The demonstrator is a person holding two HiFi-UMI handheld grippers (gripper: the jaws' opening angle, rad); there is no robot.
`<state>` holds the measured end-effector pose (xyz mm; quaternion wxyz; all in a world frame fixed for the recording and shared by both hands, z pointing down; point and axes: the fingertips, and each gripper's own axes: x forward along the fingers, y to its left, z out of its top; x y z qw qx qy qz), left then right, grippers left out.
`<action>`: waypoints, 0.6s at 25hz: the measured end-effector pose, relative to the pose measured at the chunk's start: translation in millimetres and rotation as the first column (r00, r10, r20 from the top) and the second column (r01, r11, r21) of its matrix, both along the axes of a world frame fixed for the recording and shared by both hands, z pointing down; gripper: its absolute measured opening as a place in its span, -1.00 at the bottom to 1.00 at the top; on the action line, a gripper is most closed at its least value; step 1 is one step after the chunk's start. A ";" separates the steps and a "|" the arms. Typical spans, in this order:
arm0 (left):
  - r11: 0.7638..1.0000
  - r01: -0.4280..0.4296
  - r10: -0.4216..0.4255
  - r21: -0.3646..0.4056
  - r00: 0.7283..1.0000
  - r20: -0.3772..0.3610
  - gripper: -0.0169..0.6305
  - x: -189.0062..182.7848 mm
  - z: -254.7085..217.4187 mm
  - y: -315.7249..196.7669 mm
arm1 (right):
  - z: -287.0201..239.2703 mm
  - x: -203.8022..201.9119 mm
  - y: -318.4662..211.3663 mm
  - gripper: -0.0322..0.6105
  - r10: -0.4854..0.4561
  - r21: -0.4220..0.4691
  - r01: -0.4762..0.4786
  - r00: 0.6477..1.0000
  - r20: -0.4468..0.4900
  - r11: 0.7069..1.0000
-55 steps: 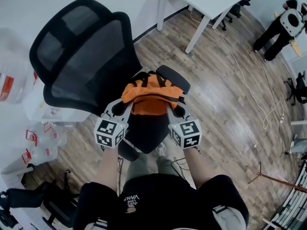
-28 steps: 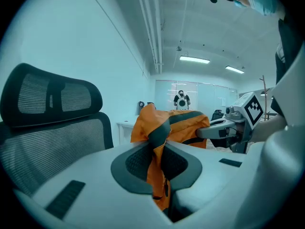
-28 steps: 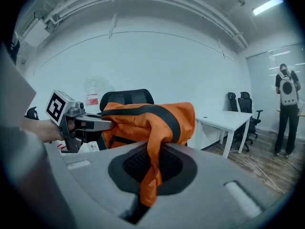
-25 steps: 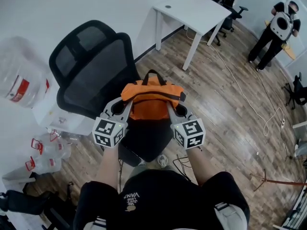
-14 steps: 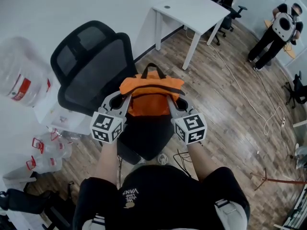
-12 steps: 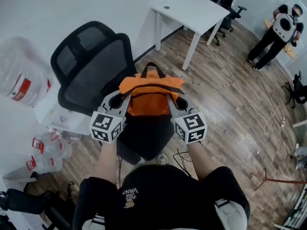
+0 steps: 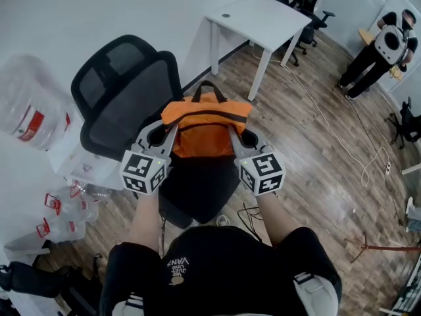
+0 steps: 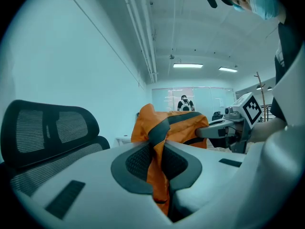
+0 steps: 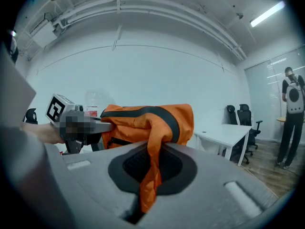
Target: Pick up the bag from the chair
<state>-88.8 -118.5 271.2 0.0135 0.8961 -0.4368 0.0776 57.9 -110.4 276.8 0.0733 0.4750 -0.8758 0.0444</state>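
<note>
A wood floor (image 7: 316,150) spreads under everything. The black mesh chair (image 7: 128,101) stands below and ahead of both grippers. Its backrest rises towards the outer side of the left gripper (image 7: 172,133), and its seat lies beneath the pair. A white table (image 7: 260,18) stands farther ahead, beyond the right gripper (image 7: 233,135). A person (image 7: 385,41) stands well apart, off to that gripper's outer side. Clear water jugs (image 7: 29,107) sit past the chair on the left gripper's outer side.

The orange bag (image 7: 205,125), banded in dark grey, hangs stretched between the two grippers, up above the seat. The left gripper pinches the bag's left end, and a fold of orange fabric runs down between its pads. The right gripper pinches the right end in the same way. Its jaws are nearly together, with a strip of fabric trailing out below them.
</note>
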 end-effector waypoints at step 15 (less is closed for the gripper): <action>0.999 -0.011 0.012 0.041 1.000 -0.012 -0.83 9.2 -25.4 9.7 | -25.0 9.9 11.5 -0.89 0.028 0.038 -0.028 1.000 0.007 0.999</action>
